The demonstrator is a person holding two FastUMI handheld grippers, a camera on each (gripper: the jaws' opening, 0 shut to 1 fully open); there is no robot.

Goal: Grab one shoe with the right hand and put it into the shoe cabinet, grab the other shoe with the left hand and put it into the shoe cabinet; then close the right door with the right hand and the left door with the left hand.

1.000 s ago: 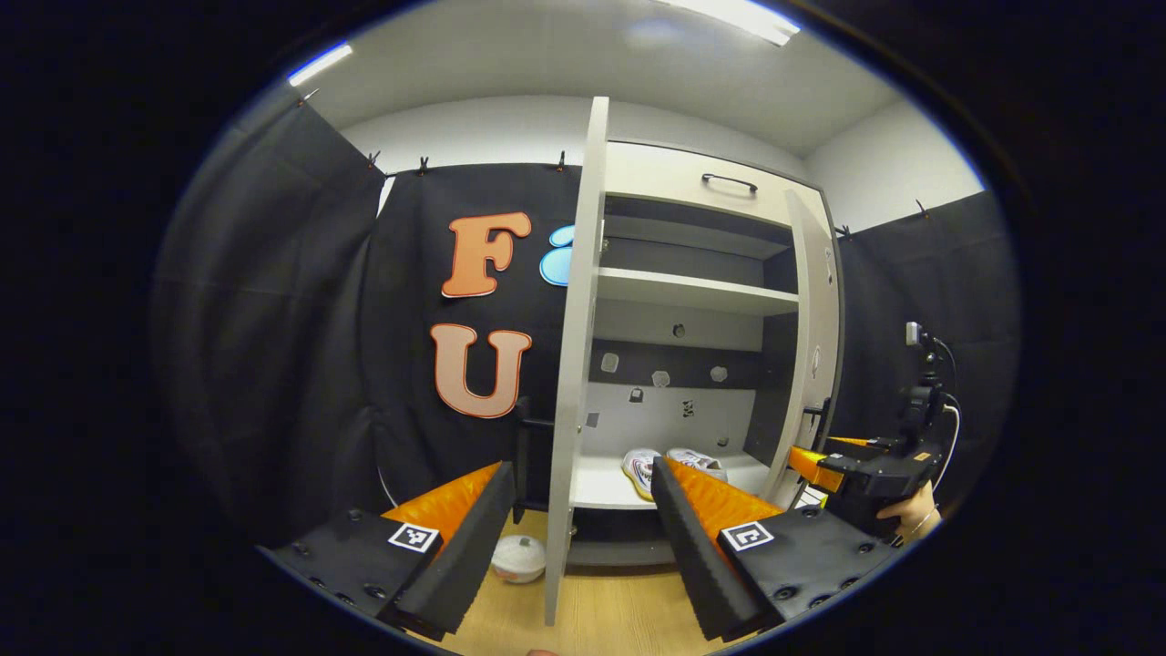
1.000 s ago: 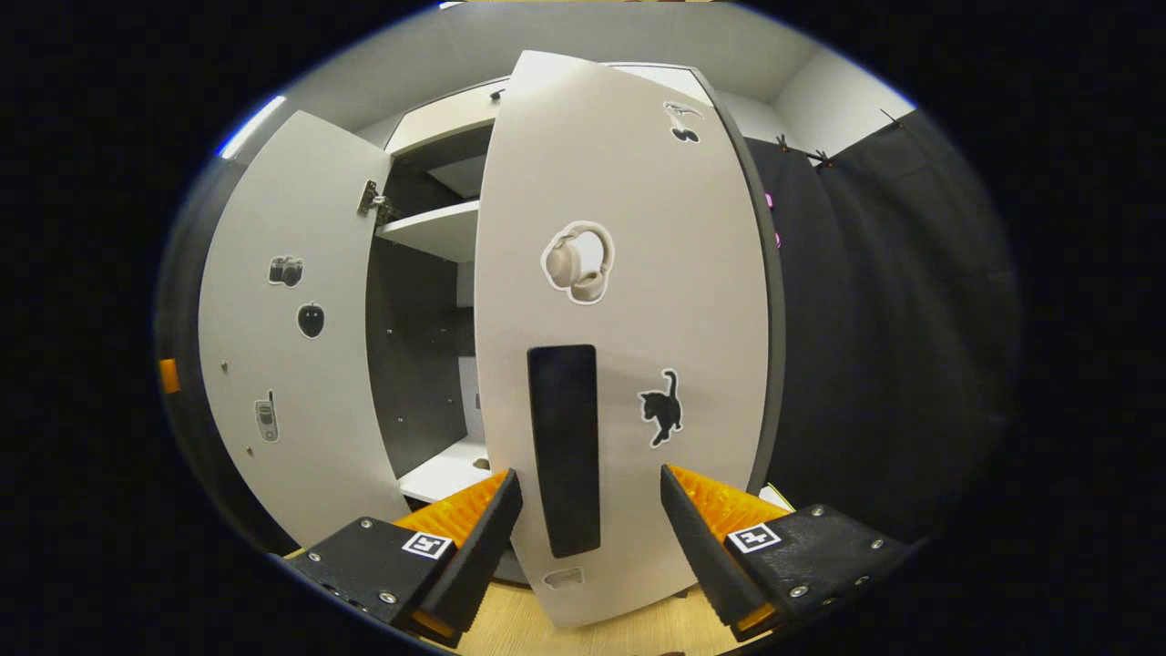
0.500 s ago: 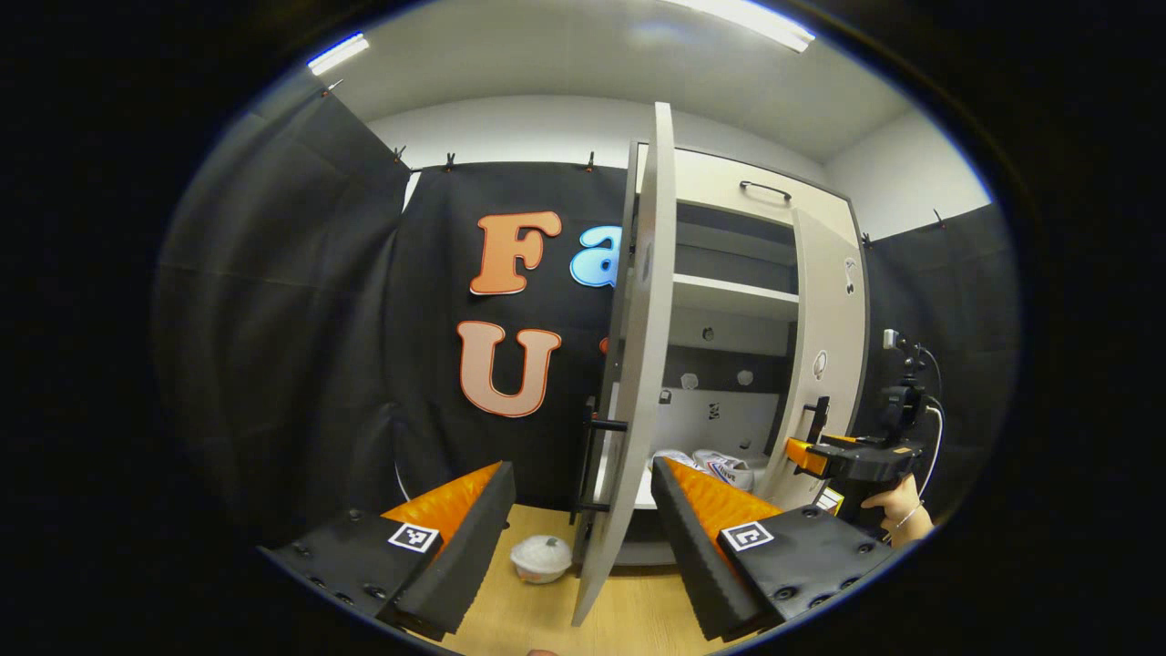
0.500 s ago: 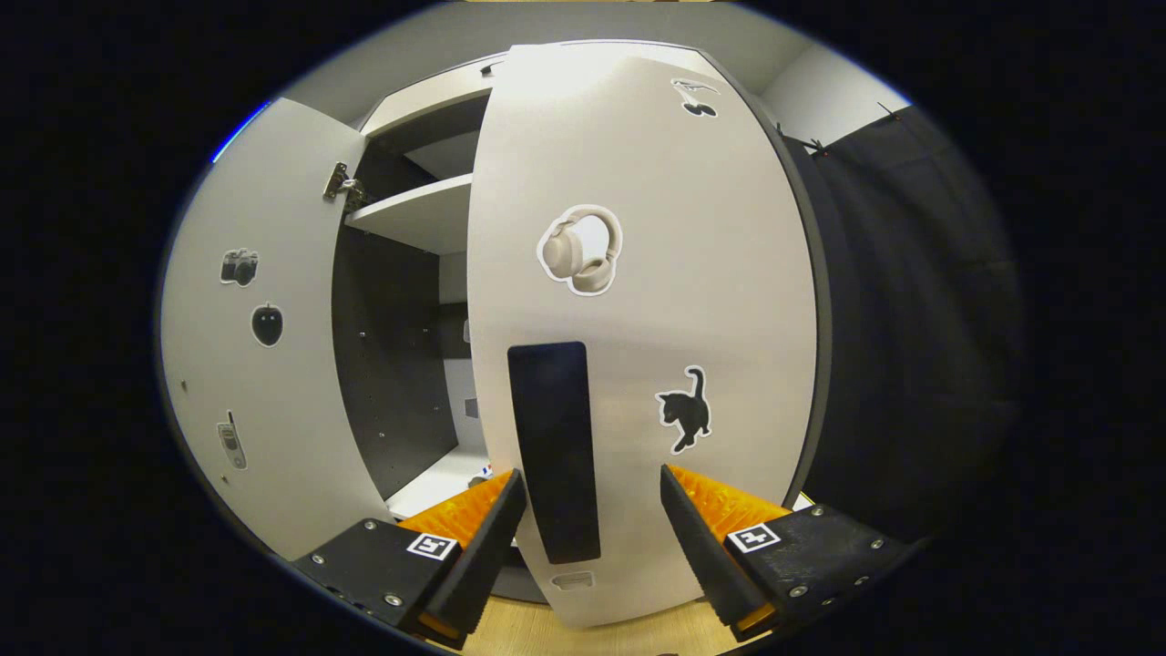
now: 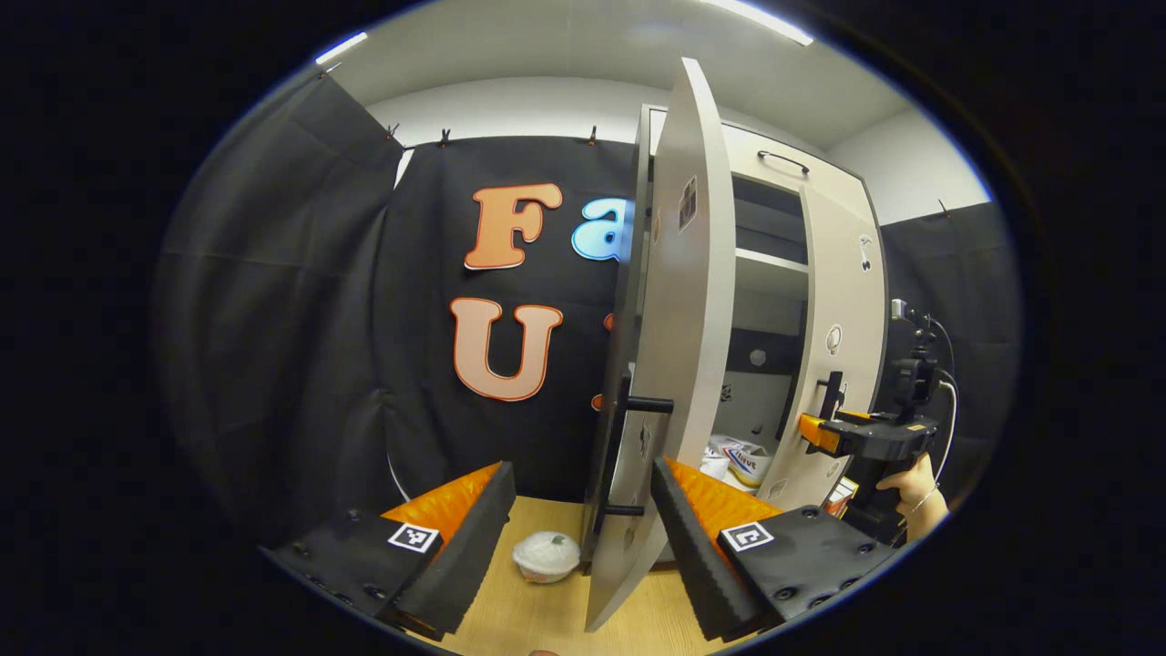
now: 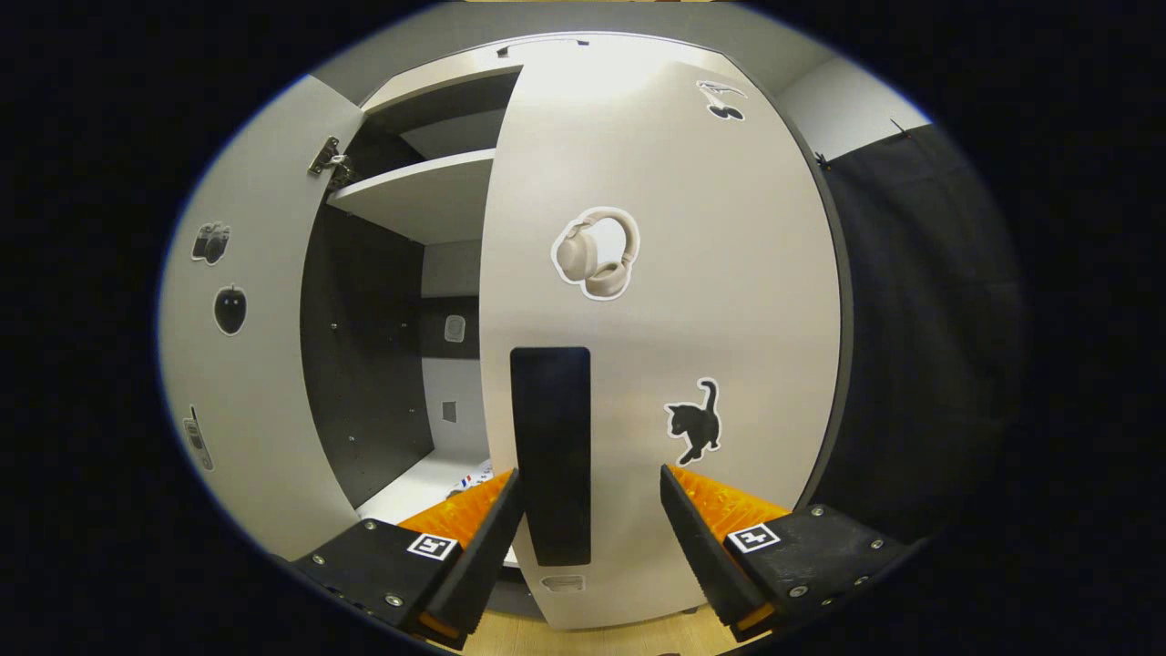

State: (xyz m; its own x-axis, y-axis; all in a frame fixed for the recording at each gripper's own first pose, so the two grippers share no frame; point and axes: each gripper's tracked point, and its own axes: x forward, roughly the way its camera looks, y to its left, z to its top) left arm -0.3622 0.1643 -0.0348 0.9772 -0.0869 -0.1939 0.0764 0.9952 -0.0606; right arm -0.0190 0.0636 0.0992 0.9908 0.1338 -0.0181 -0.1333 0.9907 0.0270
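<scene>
right gripper (image 6: 588, 524) jaws apart – straddling right door (image 6: 656, 319) handle (image 6: 551, 456), left gripper (image 5: 583, 519) jaws apart by left door (image 5: 669, 319), shoe (image 5: 742, 458) inside shoe cabinet (image 5: 774, 264)

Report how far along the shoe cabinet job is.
Done: a shoe lies on the cabinet's bottom shelf. In hand: the right gripper, open, faces the right door at its handle, the door partly shut. Left: the left door stands ajar by the open left gripper; both need shutting.

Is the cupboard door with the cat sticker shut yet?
Not yet. The right door stands partly open: beside its edge a shelf and the dark interior show.
</scene>
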